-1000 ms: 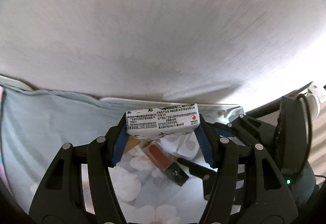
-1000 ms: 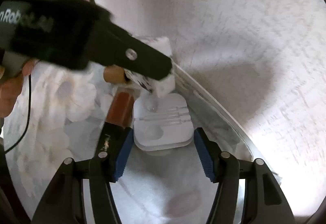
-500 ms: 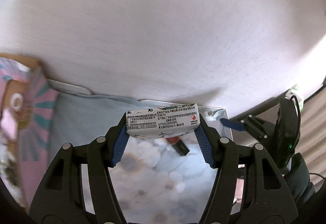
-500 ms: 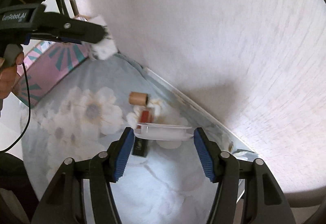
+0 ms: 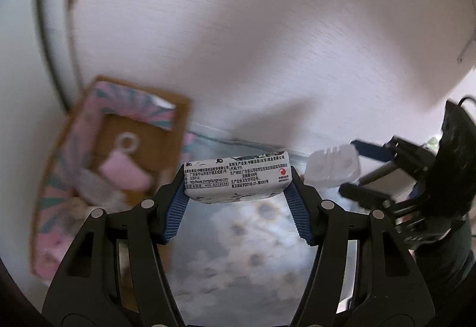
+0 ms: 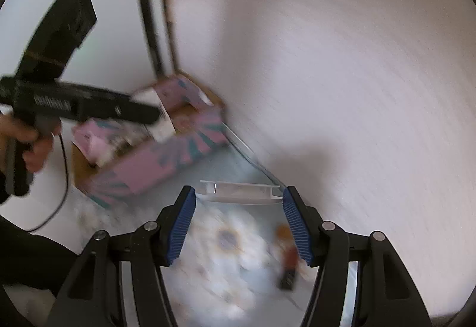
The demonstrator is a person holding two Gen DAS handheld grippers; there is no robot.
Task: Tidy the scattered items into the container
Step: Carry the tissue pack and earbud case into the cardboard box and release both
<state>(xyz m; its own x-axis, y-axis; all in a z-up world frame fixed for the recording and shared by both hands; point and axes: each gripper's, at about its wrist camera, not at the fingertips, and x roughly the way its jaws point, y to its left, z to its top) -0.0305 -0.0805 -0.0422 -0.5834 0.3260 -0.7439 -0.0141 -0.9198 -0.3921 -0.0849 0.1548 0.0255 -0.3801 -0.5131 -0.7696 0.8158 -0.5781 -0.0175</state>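
Box (image 5: 119, 148) newly in view, tissue pack (image 5: 236, 175) between left claw (image 5: 236, 196) pads.

My two wrist cameras look steeply down along their fingers, high above the flowered cloth (image 5: 244, 237); both share the pink box (image 6: 154, 160) by the wall (image 5: 267, 44).

The left gripper (image 5: 238, 178) and right gripper (image 6: 238, 196) both point downward with jaws partly closed on something clamped between their blue pads, the person's left hand (image 6: 32, 145) (blurred) wrapping its handle.
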